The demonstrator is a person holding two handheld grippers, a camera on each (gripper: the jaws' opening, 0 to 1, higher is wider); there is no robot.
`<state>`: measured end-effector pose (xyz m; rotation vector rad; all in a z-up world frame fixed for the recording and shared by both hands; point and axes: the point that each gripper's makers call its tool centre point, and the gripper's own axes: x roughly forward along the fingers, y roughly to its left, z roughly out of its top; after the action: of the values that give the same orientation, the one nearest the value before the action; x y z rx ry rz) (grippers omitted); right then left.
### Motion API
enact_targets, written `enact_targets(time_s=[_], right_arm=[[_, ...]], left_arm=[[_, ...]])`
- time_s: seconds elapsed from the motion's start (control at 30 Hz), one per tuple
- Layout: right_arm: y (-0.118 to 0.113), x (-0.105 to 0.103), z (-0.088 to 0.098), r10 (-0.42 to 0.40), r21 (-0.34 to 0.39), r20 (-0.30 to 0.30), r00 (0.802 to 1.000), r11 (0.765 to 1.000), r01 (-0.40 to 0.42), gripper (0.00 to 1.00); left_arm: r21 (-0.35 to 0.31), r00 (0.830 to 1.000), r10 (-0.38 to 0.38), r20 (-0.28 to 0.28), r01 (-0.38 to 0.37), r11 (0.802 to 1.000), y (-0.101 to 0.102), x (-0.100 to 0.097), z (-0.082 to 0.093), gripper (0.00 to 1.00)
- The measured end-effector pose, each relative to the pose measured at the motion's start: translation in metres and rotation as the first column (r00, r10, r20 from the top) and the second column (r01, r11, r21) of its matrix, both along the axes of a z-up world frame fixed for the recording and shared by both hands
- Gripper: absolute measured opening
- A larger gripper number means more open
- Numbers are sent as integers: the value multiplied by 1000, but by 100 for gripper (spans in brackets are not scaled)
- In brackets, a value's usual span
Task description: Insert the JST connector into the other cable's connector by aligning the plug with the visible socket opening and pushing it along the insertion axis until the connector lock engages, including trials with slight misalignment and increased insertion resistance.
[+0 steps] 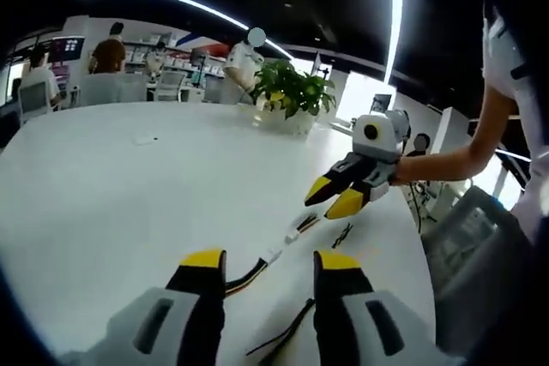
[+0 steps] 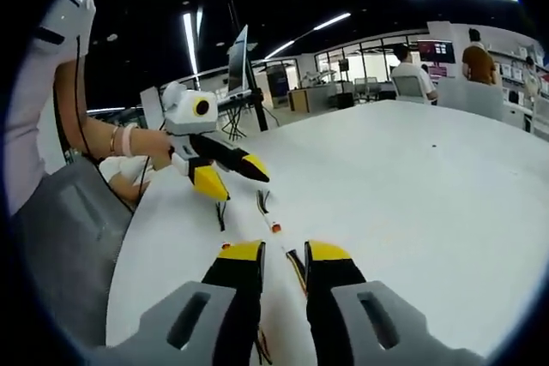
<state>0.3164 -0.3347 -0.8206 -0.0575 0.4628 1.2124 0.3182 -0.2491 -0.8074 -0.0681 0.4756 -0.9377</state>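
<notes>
1. Both jaws of the left gripper (image 1: 268,270) stand spread with nothing between them, hovering over the white table (image 1: 129,203); in the right gripper view this same gripper (image 2: 233,179) comes in from the left, its yellow tips parted above the tabletop.
2. Spread too are the jaws of the right gripper (image 2: 284,255), holding nothing; in the left gripper view it (image 1: 333,196) hangs in the air just past the cables, tips apart, held by a person's hand (image 1: 410,169).
3. White table (image 2: 412,195) spans both views, with a potted plant (image 1: 290,92) standing at its far side.
4. People (image 1: 107,56) sit at desks in the office behind.
5. One cable (image 1: 257,267) with black and yellow wires lies on the table between the two grippers, ending in a small white JST connector (image 1: 273,255).
6. Just beyond it lies the other cable's connector (image 1: 300,226), near the first but apart from it, unmated.
</notes>
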Motion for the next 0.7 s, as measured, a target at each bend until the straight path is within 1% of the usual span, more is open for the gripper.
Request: enact_targets(time_s=[0.13, 0.33, 0.37, 0.4, 0.43, 0.47, 0.5, 0.53, 0.7], right_arm=[[2, 1, -6, 10, -6, -7, 1000, 1000, -10, 17], [6, 1, -12, 27, -11, -10, 1000, 1000, -27, 17], [7, 1, -12, 29, -10, -11, 1000, 1000, -29, 17], [7, 2, -13, 29, -10, -11, 1000, 1000, -29, 17], [8, 2, -13, 31, -3, -16, 999, 1000, -31, 17], [9, 2, -13, 36, 5, -23, 999, 999, -36, 17], [9, 1, -13, 42, 10, -23, 999, 999, -42, 17], [10, 1, -13, 49, 10, -13, 999, 999, -49, 17], [11, 2, -17, 63, 4, -2, 998, 998, -63, 16]], left_arm=[[9, 1000, -11, 1, 11, 1000, -2, 2, -5, 32], [25, 999, -36, 9, 36, 999, -4, 0, -9, 33], [30, 999, -42, 10, 42, 999, -3, 3, -16, 33], [32, 999, -46, 13, 45, 998, -3, 4, -18, 32], [34, 999, -49, 17, 48, 998, -3, 4, -19, 30], [37, 997, -68, 42, 66, 997, -5, 5, -18, 26], [37, 996, -75, 51, 73, 997, -6, 5, -17, 20], [34, 996, -76, 51, 75, 997, -6, 6, -19, 20], [15, 995, -88, 53, 87, 996, -9, 10, -21, 20]])
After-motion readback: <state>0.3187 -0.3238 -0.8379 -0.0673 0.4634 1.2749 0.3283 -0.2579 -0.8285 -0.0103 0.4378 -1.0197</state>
